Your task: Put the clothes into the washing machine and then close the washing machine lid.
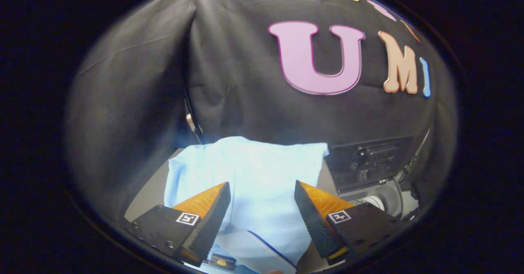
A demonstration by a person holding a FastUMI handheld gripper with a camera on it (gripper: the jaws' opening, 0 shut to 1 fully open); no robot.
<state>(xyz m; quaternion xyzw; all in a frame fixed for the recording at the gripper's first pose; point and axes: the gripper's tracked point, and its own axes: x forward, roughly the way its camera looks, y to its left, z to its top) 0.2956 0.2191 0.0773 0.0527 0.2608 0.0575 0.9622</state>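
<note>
Directly ahead: gripper [262, 202] with fingers spread wide, empty, above the light blue garment [249, 171], which lies flat on the table [149, 192] between and beyond them. Washing machine [376, 184] stands beside it, to their right.

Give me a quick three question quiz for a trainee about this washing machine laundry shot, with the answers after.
1. True or false: the gripper is shut on the light blue garment.
2. What lies between and beyond the fingers? A) a towel rack B) the light blue garment C) a basket
3. Fill in: the washing machine stands beside the garment, ahead of the ____ fingers.

Key:
1. False; the fingers are apart, open, with the garment showing between them.
2. B.
3. Open; the machine's dark panel and pale round part sit beyond one finger, next to the garment.
</note>
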